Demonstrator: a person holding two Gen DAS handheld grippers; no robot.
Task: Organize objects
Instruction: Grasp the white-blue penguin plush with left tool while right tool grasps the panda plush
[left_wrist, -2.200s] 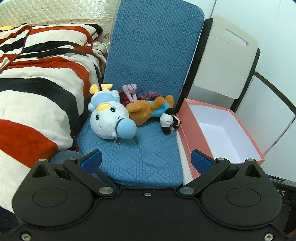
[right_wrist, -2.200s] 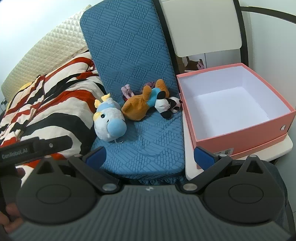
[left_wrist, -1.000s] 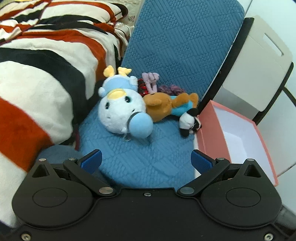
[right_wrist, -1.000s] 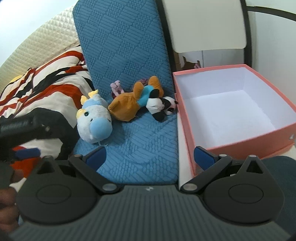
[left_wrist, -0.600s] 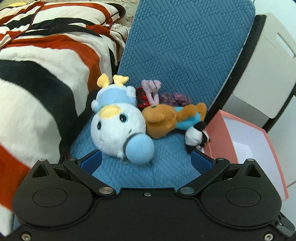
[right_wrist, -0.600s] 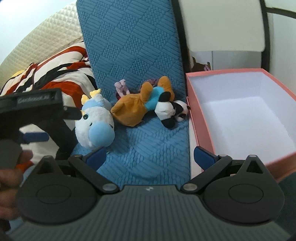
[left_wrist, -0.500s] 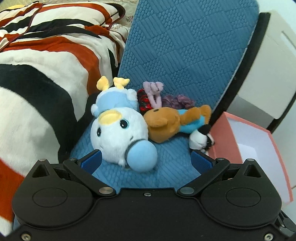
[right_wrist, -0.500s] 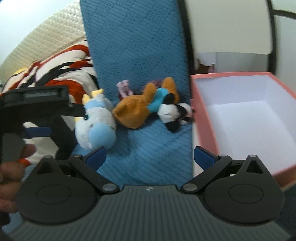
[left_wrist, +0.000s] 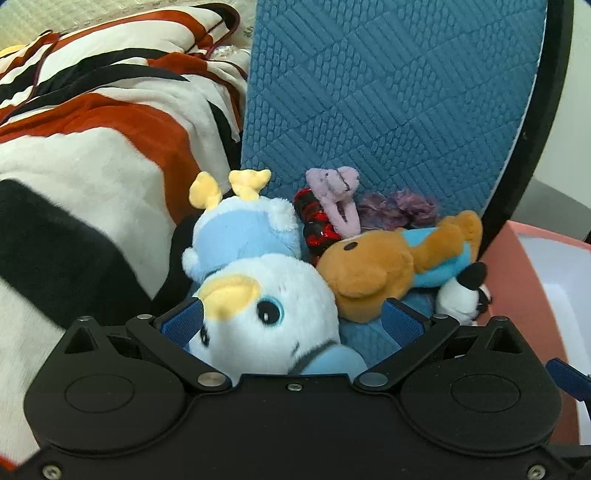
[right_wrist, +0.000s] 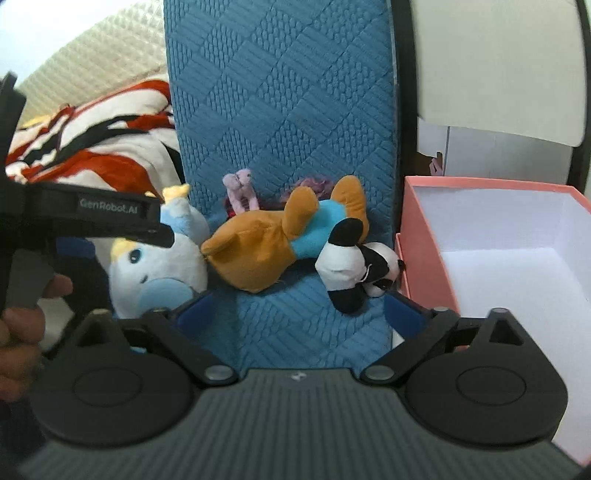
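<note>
The left tongs (left_wrist: 291, 319) are being held wide open around the white and blue plush (left_wrist: 266, 314), whose head is lying between the blue pads at the lower centre of the left wrist view; the pads are not seen pressing on it, so nothing is being gripped yet. The placement is judged to be a straddle made ready for a pinch across the soft head.

The right tongs (right_wrist: 295, 314) are standing wide with their jaws closing, and only bare blue cushion (right_wrist: 295, 325) is lying between them. The panda plush (right_wrist: 354, 273) is sitting just above the right pad, right of centre, and is judged to be the thing being lined up.

The brown plush (right_wrist: 258, 251) is lying across the middle, touching both neighbours, with a small lilac toy (right_wrist: 242, 188) behind it against the upright cushion back. The pink box (right_wrist: 421, 258) is standing open and empty at the right edge, just beside the panda, seemingly as the place where the toys are being collected. A striped blanket (left_wrist: 92, 147) is filling the left of the frame.
</note>
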